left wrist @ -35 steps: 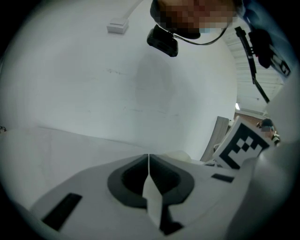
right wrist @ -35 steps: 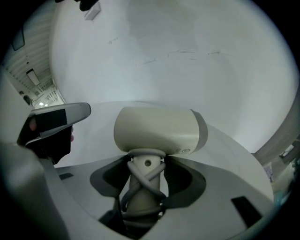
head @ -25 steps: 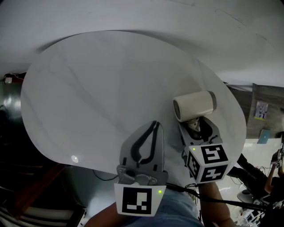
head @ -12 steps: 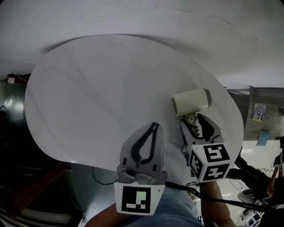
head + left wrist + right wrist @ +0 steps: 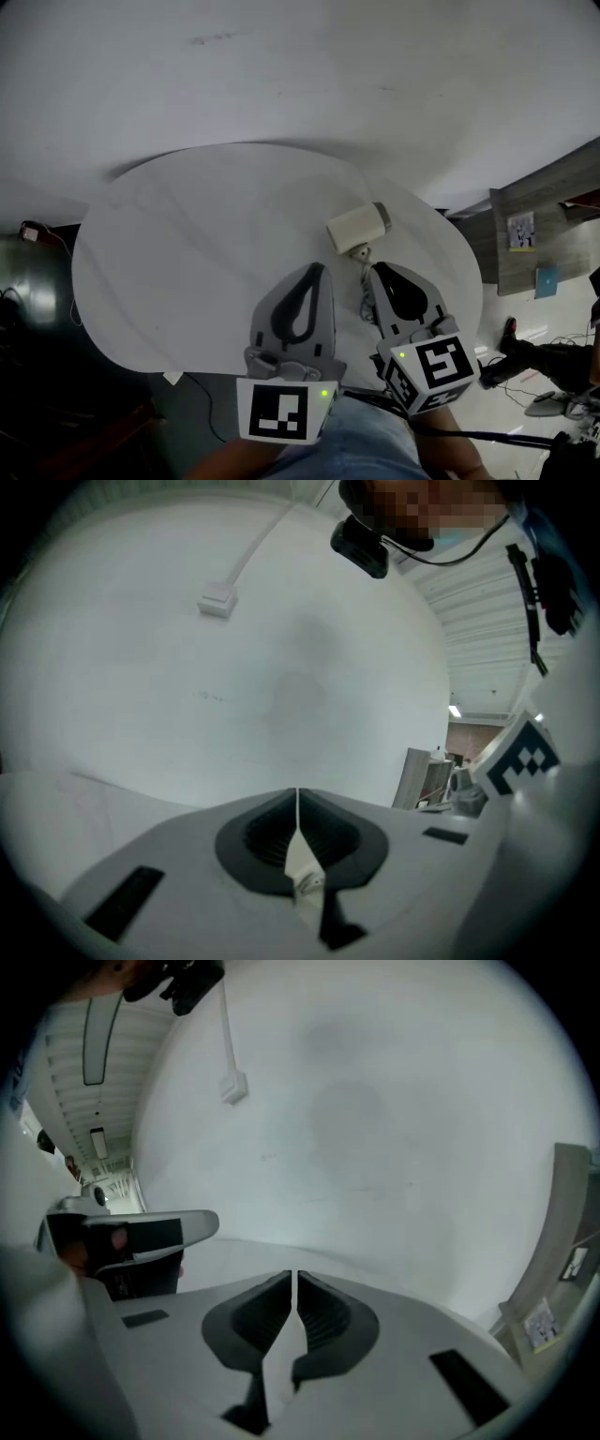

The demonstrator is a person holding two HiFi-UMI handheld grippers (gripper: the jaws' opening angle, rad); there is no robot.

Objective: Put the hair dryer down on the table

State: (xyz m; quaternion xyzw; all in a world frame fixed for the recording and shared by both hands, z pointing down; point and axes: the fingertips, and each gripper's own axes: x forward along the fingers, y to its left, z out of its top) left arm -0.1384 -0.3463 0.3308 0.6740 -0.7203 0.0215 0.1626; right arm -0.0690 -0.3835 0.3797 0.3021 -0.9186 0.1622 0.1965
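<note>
The cream hair dryer (image 5: pixel 356 226) lies on the round white table (image 5: pixel 187 253), right of its middle, with the handle pointing toward me. My right gripper (image 5: pixel 375 270) is just short of the handle and apart from it. Its jaws are closing and stand almost together with nothing between them, as the right gripper view (image 5: pixel 296 1277) also shows. My left gripper (image 5: pixel 314 268) hangs over the table's near part, left of the dryer, shut and empty, as the left gripper view (image 5: pixel 297 794) shows too. Neither gripper view shows the dryer.
A grey cabinet (image 5: pixel 536 230) stands to the right of the table. Dark objects and a cable (image 5: pixel 202 403) lie on the floor by the table's near left edge. The white wall (image 5: pixel 300 66) runs behind the table. My jeans (image 5: pixel 361 450) show at the bottom.
The right gripper has let go of the hair dryer's handle, drawn back toward me and brought its jaws together. The dryer now rests on the table. The left gripper has stayed shut.
</note>
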